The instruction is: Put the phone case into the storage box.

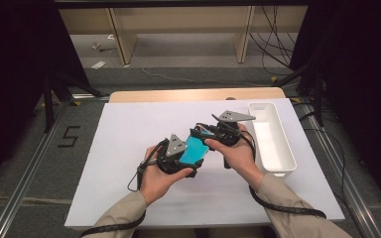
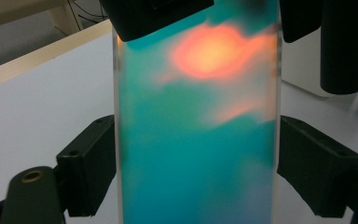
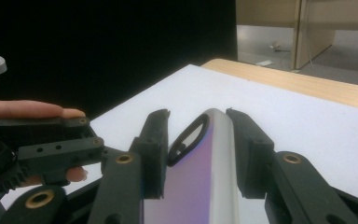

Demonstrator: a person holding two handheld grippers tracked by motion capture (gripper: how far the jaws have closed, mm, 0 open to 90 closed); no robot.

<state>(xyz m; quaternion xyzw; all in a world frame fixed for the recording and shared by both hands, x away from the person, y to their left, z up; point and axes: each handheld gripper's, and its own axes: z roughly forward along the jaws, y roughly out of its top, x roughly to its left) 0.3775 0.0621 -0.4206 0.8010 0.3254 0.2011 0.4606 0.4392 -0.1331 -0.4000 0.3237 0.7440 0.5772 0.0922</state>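
— Whereabouts of the phone [image 1: 194,149]?

— Up off the white sheet [image 1: 129,148], left of the white bin [image 1: 287,158] and well apart from it, teal screen facing up.

— Held by what?

— Pinched across its long edges by the left gripper [image 2: 196,163], pads tight on both sides. Probably to keep it steady for a handover.

— And the right gripper [image 3: 198,140]?

— Set astride the phone's end nearer the bin, a jaw on either side, with a black loop [image 3: 186,140] in the gap beside one jaw. Hard to tell whether already pressing or just short of contact.

— Why both on it at once?

— Likely to guard against a drop: no letting go on the left without a firm bite on the right.
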